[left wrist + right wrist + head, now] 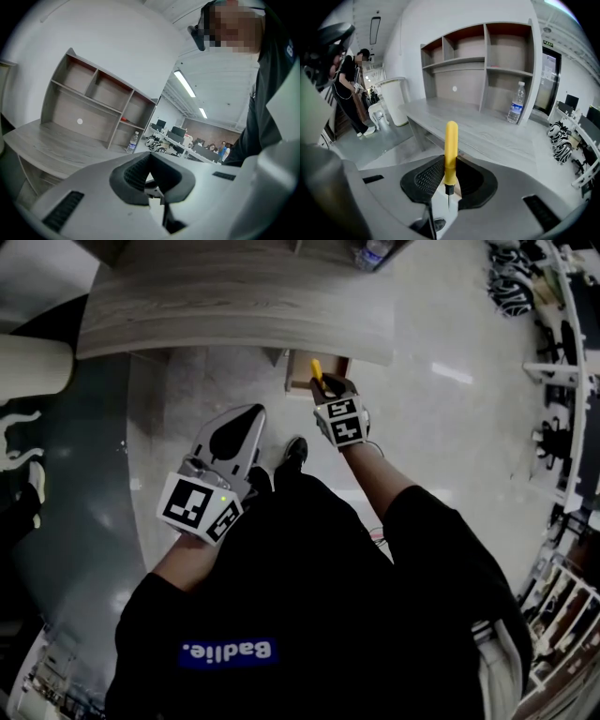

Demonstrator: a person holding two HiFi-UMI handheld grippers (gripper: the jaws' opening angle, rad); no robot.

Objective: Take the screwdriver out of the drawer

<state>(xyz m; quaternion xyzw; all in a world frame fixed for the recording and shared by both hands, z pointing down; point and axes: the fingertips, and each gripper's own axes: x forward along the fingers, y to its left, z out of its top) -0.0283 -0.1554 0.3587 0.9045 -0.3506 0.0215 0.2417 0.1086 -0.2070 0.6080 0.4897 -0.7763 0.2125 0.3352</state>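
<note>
The screwdriver [451, 145] has a yellow handle and a short dark tip. My right gripper [450, 163] is shut on it near the tip end, and the handle sticks out past the pads. In the head view the screwdriver [317, 369] stands up from the right gripper [327, 388] just below the desk's front edge. A brown box-like opening [296, 373] under that edge may be the drawer; I cannot tell. Lower left, my left gripper [247, 420] points toward the desk. Its pads [133, 171] meet at the tips with nothing between them.
The grey wooden desk [234, 306] carries a shelf unit [487, 70] and a water bottle [515, 103]. A white bin [393, 101] stands at its left end, with a person [349, 84] beyond. Office desks with monitors [173, 133] lie far off.
</note>
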